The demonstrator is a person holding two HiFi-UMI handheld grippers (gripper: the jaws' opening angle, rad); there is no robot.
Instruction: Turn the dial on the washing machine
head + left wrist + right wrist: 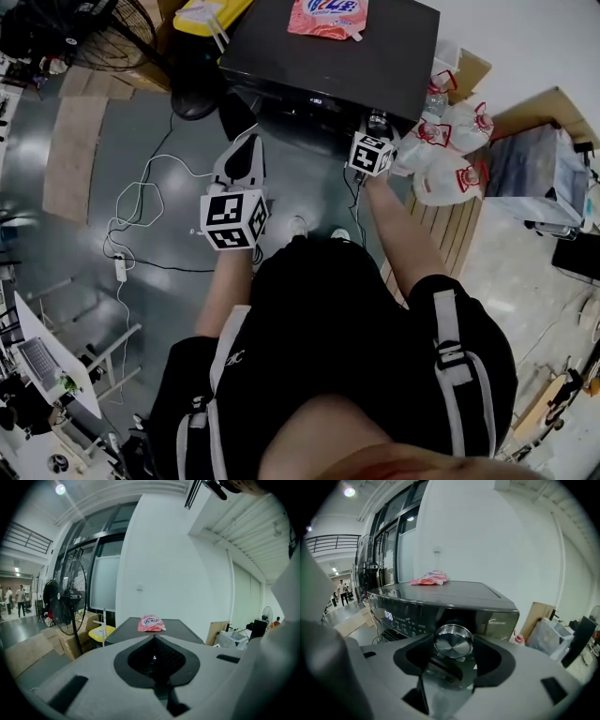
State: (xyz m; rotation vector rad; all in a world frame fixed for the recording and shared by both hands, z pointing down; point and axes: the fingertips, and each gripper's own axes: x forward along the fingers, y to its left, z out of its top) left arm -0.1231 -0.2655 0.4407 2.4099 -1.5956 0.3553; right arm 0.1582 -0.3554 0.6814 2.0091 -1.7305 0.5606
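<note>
- The glossy black, box-shaped washing machine (440,603) stands against a white wall, its flat dark lid facing up in the head view.
- Its round, chrome-faced metal dial (453,641) sits on the front control panel, toward the panel's right half; a small lit display (388,615) glows on the same panel to the dial's left.
- The right gripper (454,645) is up at the panel, its grey jaws partly apart with the dial set between them. The dark pads (423,654) lie against the dial's rim on both sides (as closely as the right gripper view lets one judge).
- The left gripper (154,639) is held well back from the machine, out to the left of the right one. Its jaws are pressed together with nothing between them.
- A pink, soft plastic pouch (328,17) lies on the lid near the back edge.
- White plastic bags with red handles (441,155) are bunched on the floor just beside the machine's right side.
- A black standing fan (70,597) and a yellow container (102,632) are off to the machine's left, near cardboard boxes (70,641).
- A thin white cable (141,202) loops over the grey floor, left of the person's legs.
</note>
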